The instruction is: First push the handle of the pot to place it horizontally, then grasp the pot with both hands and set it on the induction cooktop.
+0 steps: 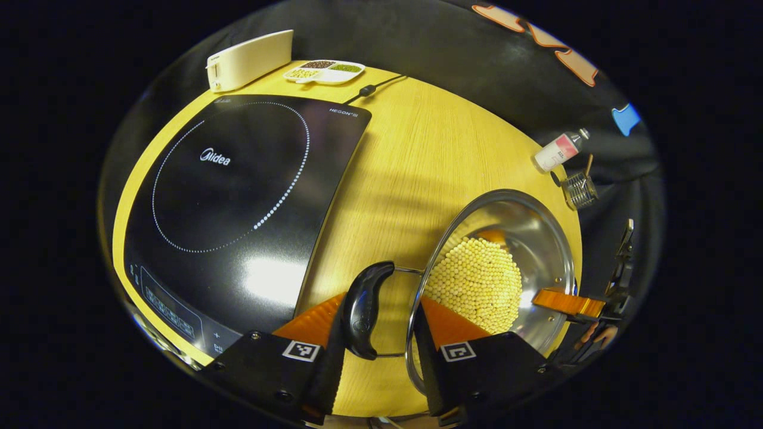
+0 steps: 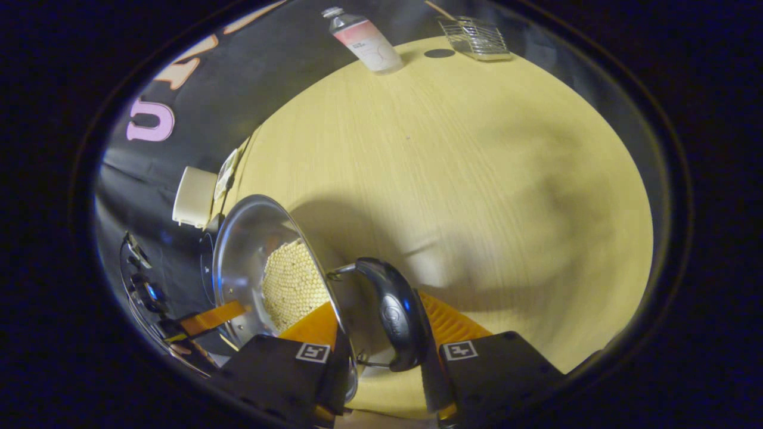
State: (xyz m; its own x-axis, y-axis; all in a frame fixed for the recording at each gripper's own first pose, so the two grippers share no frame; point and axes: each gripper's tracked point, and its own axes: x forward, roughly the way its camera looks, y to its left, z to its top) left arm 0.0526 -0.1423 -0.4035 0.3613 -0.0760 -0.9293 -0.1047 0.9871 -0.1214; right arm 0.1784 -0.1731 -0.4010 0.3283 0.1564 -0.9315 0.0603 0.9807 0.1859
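I read "Midea" in white on induction cooktop [image 1: 238, 196] glass, inside dotted ring, left of left gripper view. Small white wording at cooktop's upper right corner, roughly "HEGON", not sure. Bottle [image 1: 558, 151] label at right, too small for me to read.

I saw the pot [image 1: 524, 238], a shiny steel one with small pale yellow beads [image 1: 477, 283] heaped inside, sitting on the desk [image 1: 417, 155] just to the right of the induction cooktop [image 1: 238, 202]. Its two black side handles [image 1: 365, 307] stood out level from the rim on thin wire brackets. The cooktop was a flat black glass slab with a dotted ring, lying bare.
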